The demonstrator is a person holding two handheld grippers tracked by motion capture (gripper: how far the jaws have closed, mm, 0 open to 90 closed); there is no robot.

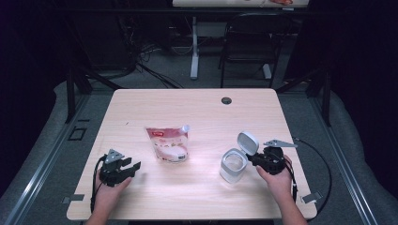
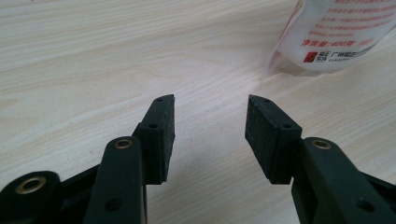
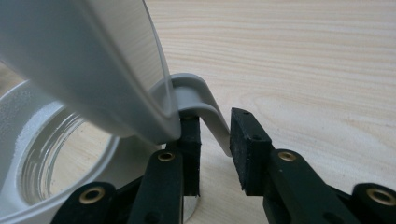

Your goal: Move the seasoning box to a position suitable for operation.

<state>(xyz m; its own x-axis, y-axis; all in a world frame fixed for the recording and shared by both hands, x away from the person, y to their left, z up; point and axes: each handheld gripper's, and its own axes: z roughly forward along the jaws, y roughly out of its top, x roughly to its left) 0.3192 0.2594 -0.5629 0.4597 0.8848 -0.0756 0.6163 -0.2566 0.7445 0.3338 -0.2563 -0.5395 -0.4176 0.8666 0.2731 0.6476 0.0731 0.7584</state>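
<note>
right tool (image 3: pixel 212 135): jaws parted around grey hinged lid's tab (image 3: pixel 205 105) of clear jar (image 1: pixel 233 165), grip uncertain | left tool (image 2: pixel 210 133): released, over tabletop (image 2: pixel 93 60) | white pouch (image 2: pixel 338 32): red print, unreadable

Matt pale wood-grain table (image 1: pixel 197 108), glossy plastic pouch (image 1: pixel 167 143), smooth grey plastic lid (image 1: pixel 248 142)

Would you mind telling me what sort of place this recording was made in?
Probably a lab or recording workspace: a light wooden table ringed by dark curtains, loose cables on the grey floor behind, and a black folding chair.
</note>
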